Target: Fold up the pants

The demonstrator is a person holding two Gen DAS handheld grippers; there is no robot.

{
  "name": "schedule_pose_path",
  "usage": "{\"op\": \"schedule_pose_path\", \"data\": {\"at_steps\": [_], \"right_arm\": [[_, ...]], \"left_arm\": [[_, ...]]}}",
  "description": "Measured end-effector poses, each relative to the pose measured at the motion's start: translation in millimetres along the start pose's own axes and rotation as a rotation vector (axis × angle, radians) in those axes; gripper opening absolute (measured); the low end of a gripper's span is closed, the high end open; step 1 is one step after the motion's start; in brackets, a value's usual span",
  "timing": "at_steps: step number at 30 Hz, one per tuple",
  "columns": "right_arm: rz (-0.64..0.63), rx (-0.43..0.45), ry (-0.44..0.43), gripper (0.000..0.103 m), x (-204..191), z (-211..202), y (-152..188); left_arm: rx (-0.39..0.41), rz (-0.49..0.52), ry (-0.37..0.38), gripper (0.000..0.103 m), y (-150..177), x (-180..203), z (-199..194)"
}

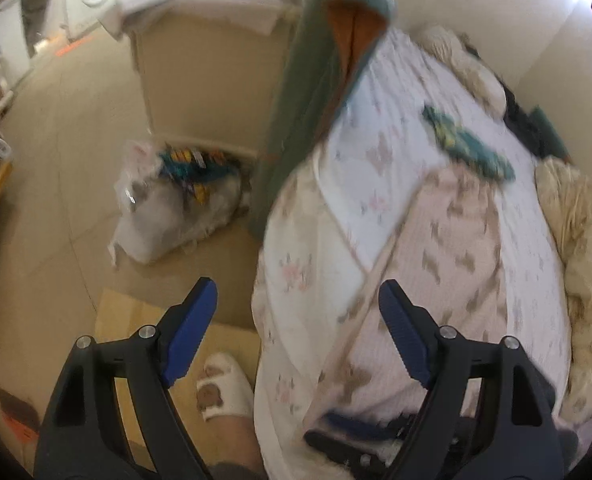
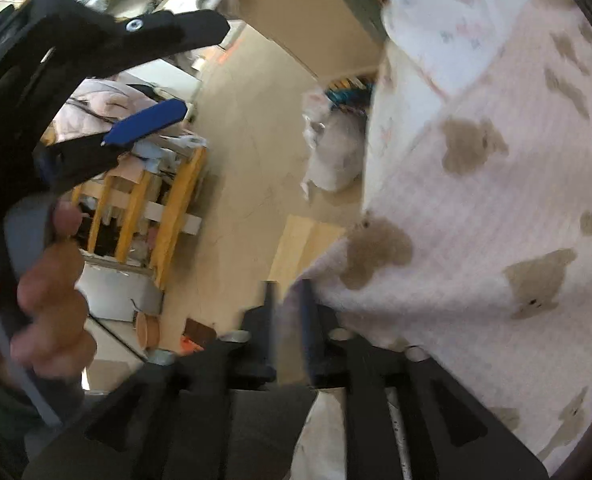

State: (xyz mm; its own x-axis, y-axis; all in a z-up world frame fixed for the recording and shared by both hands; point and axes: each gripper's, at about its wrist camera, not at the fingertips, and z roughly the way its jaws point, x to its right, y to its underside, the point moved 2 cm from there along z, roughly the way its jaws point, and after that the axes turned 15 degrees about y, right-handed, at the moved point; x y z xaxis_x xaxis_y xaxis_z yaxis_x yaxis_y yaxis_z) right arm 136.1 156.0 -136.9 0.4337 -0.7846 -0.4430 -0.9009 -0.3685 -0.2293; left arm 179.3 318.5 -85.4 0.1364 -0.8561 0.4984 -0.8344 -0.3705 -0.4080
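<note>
- My left gripper (image 1: 297, 316) has its blue-padded fingers (image 1: 192, 332) spread wide, holding nothing, above the bed's (image 1: 379, 128) edge.
- My right gripper (image 2: 288, 328) has its fingers pinched tight on a corner of the pants (image 2: 495, 208).
- The pants, pale pink with brown bear shapes, lie spread across the bed's floral sheet.
- A white slipper (image 1: 226, 386) sits on the floor (image 1: 76, 152) below.

Pants (image 1: 447, 248) on floral-sheeted bed (image 1: 379, 152)

pink pants (image 2: 495, 208) with brown bears, blue-padded tongs (image 1: 297, 308)
</note>
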Motion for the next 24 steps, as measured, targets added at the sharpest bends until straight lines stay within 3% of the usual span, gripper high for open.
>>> {"op": "schedule_pose_path", "data": {"at_steps": [1,2,5,7,10,13,15,16,18,20,21,24], "right_arm": [[0.002,-0.001,0.001,0.072,2,-3,3],[0.006,0.012,-0.007,0.074,4,-9,7],[-0.02,0.086,0.02,0.072,19,-48,19],[0.015,0.144,0.042,0.071,47,-87,31],[0.123,0.205,0.088,0.073,105,-142,63],[0.253,0.215,0.151,0.074,172,-181,106],[0.384,0.206,0.194,0.076,218,-192,136],[0.447,0.196,0.195,0.076,236,-193,146],[0.58,0.18,0.164,0.076,267,-190,173],[0.632,0.154,0.134,0.076,281,-177,182],[0.642,0.137,0.094,0.076,284,-171,189],[0.653,0.075,-0.034,0.076,273,-136,192]], "left_arm": [[-0.02,0.012,0.015,0.08,5,0,3],[-0.04,0.026,0.024,0.081,10,-1,8],[-0.177,0.049,0.04,0.081,28,-1,37],[-0.29,0.052,0.097,0.081,42,-1,59],[-0.435,0.07,0.125,0.081,68,3,85],[-0.477,0.192,0.085,0.079,84,22,98],[-0.491,0.233,0.109,0.078,88,33,101],[-0.507,0.233,0.123,0.076,90,37,103],[-0.563,0.26,0.144,0.057,99,49,109],[-0.57,0.314,0.107,0.048,102,58,109],[-0.572,0.328,0.092,0.039,102,62,109],[-0.562,0.336,0.033,0.025,99,67,103]]}}
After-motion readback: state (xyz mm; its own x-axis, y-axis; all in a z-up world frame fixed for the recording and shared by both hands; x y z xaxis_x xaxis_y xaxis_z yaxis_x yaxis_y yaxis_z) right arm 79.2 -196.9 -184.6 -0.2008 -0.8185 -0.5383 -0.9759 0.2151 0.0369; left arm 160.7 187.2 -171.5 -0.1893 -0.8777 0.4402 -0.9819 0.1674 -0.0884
